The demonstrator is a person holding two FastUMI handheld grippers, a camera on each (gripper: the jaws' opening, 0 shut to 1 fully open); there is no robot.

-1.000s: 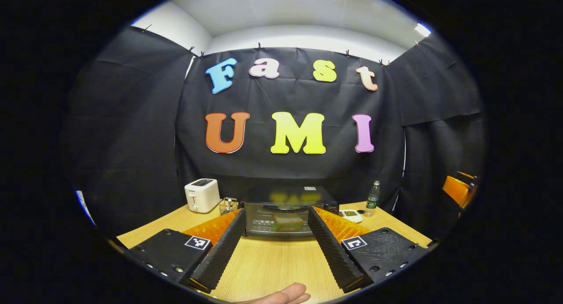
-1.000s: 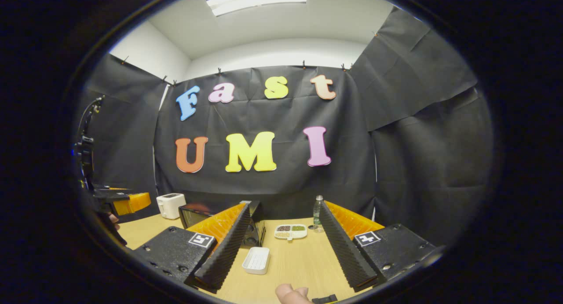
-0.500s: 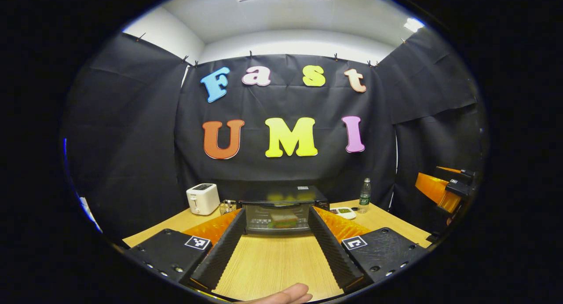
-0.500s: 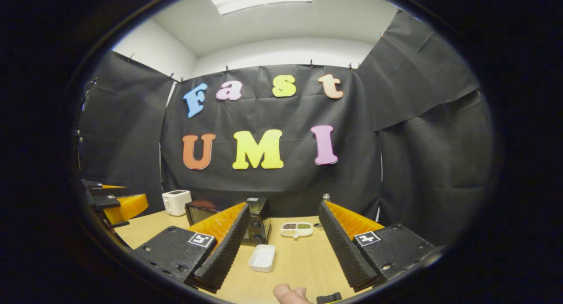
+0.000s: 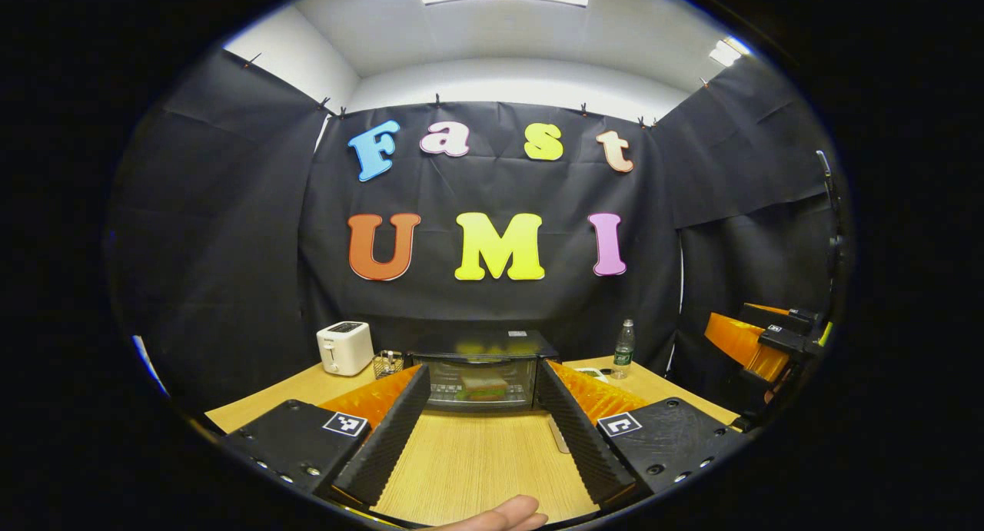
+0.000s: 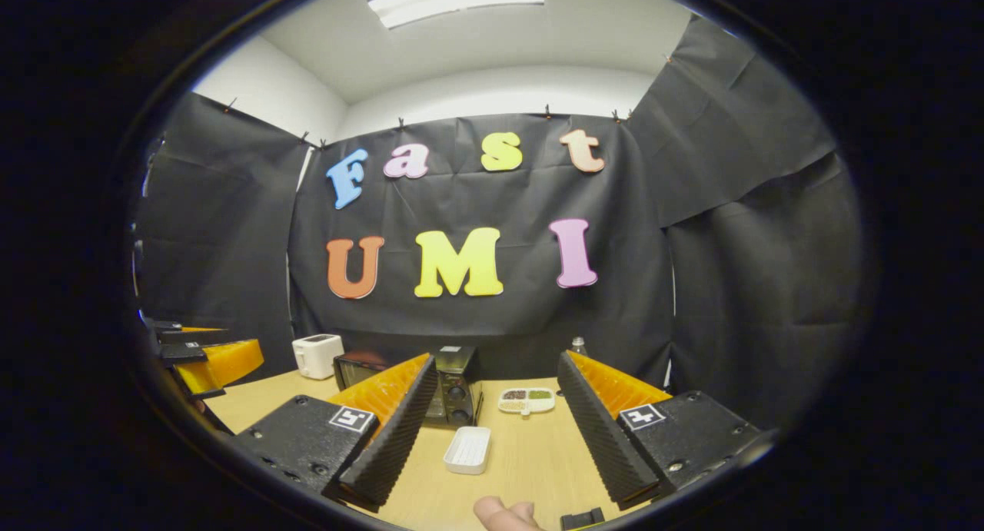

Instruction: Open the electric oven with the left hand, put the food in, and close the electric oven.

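Left gripper gapes wide, empty, over the table; the oven sits at 12 o'clock, door shut, sandwich inside. Right gripper likewise wide; tray between its fingers. Oven labels unreadable.

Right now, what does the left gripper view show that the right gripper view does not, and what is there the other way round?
Left gripper view's own: the black electric oven's glass door seen from the front, shut, with a sandwich behind it, and a small wire basket beside the oven.

Right gripper view's own: the oven's control knobs, an empty white rectangular tray and a white divided dish, all in plain sight.

Shared: the white toaster, the wooden table and the clear plastic bottle. The left gripper and right gripper both have their fingers apart.
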